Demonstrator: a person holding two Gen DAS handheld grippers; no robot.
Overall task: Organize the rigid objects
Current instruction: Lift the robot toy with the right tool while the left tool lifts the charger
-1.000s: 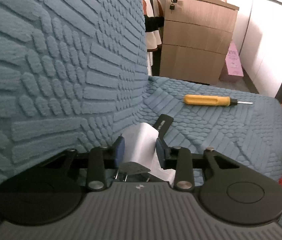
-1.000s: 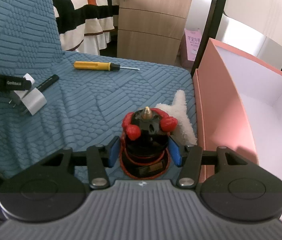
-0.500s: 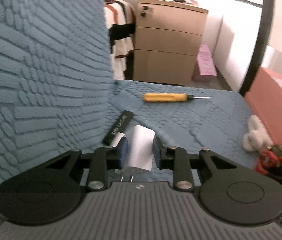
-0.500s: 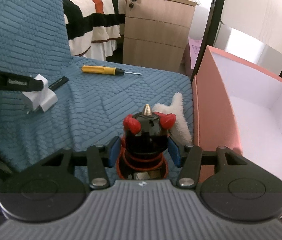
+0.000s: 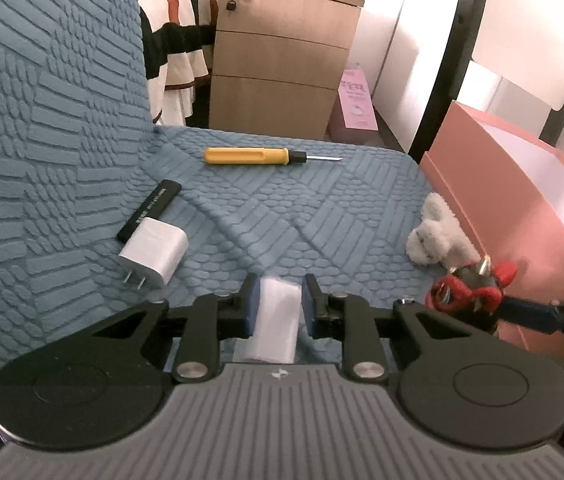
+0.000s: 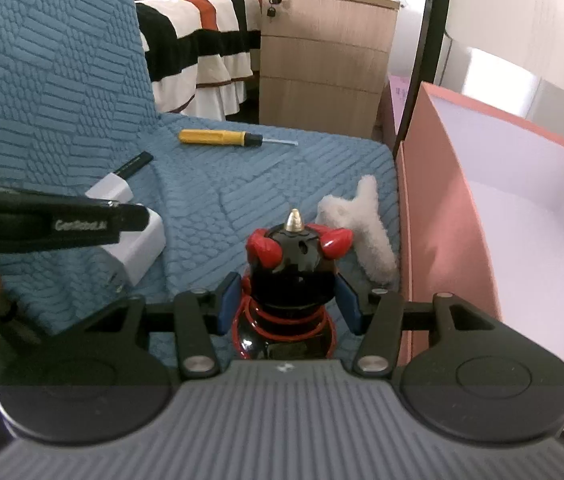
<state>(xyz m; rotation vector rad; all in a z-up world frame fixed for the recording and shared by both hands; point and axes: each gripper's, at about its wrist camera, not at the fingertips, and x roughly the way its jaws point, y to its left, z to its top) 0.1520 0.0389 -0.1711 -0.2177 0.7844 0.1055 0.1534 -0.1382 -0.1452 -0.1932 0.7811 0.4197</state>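
Note:
My left gripper (image 5: 278,296) hangs just above the blue sofa seat, its jaws closing tight on a white charger (image 5: 276,324) with both pads pressing its sides. The right wrist view shows that charger (image 6: 138,248) under the left gripper's black finger. A second white charger (image 5: 154,256) lies on the seat, prongs toward me. My right gripper (image 6: 289,296) is shut on a black and red toy figure (image 6: 289,264), held beside the pink box (image 6: 441,220). The toy (image 5: 469,288) also appears at the right of the left wrist view.
A yellow screwdriver (image 5: 250,157) and a black stick (image 5: 150,210) lie on the seat (image 5: 321,208) near the backrest. A white plush (image 5: 433,236) rests by the pink box (image 5: 501,184), which stands open with a white inside. Beyond the sofa are a wooden drawer unit (image 5: 282,60) and a striped bed.
My left gripper has swung right, away from the backrest, with a white charger in its jaws; the other charger stays on the seat. The right gripper and toy barely shifted.

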